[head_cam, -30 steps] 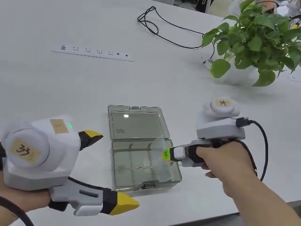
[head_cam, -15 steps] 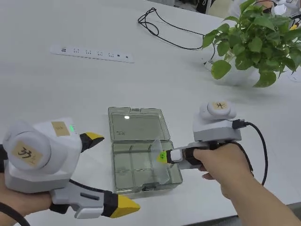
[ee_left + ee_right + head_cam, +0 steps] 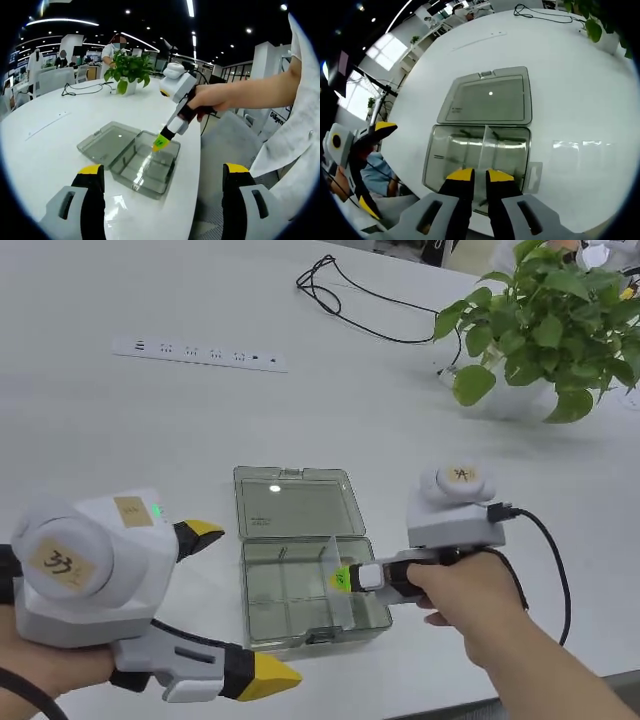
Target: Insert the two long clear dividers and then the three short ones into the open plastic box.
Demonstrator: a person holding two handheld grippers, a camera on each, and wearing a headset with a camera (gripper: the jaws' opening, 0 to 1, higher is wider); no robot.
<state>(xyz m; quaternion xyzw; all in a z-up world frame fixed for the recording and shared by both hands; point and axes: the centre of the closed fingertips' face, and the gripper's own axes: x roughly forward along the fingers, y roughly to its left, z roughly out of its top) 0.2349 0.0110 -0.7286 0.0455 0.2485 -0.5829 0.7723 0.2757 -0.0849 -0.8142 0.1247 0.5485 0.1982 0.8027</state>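
The right gripper [image 3: 343,578] was pinched tight on a clear divider [image 3: 338,608], holding it upright over the open plastic box [image 3: 300,638], probably to line its edges up with the slots. The left gripper [image 3: 238,602] hovered beside the box, jaws wide apart.

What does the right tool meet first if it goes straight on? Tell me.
Probably the open plastic box: the right tool, shut on a clear divider, points down into its tray, so the divider would touch the tray first. Depth is unclear.

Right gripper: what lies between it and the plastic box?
A clear divider, held by the right gripper, reaches down into the plastic box; head view shows it.
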